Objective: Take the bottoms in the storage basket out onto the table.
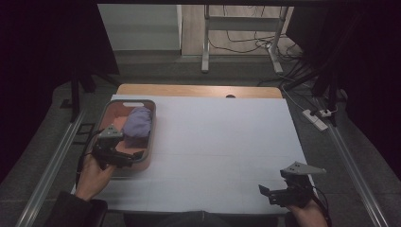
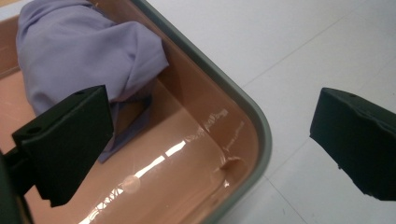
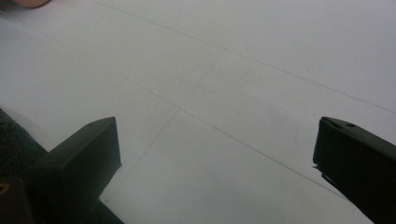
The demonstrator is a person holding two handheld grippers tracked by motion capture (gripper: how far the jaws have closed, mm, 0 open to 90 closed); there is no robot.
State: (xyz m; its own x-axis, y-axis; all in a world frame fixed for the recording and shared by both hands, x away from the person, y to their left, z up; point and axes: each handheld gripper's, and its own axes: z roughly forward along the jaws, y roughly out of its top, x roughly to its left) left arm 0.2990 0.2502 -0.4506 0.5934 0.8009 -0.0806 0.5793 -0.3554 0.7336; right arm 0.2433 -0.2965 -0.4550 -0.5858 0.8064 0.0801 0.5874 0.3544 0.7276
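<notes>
Left gripper point(image 1: 124, 157): jaws spread wide, nothing between them, poised over the near right corner of the bin point(image 2: 261, 126), one jaw inside the rim, the other over the table point(image 1: 213, 142). Bin: pink interior, grey rim, at the table's left side. Lilac cloth point(image 2: 84, 51): bundled inside the bin toward its far end. Right gripper point(image 1: 273, 193): jaws apart, empty, near the table's front right edge, well apart from the bin.

Black grippers point(image 1: 130, 158) w/ grey triangular plates, black cables; sleeve prob. dark.
</notes>
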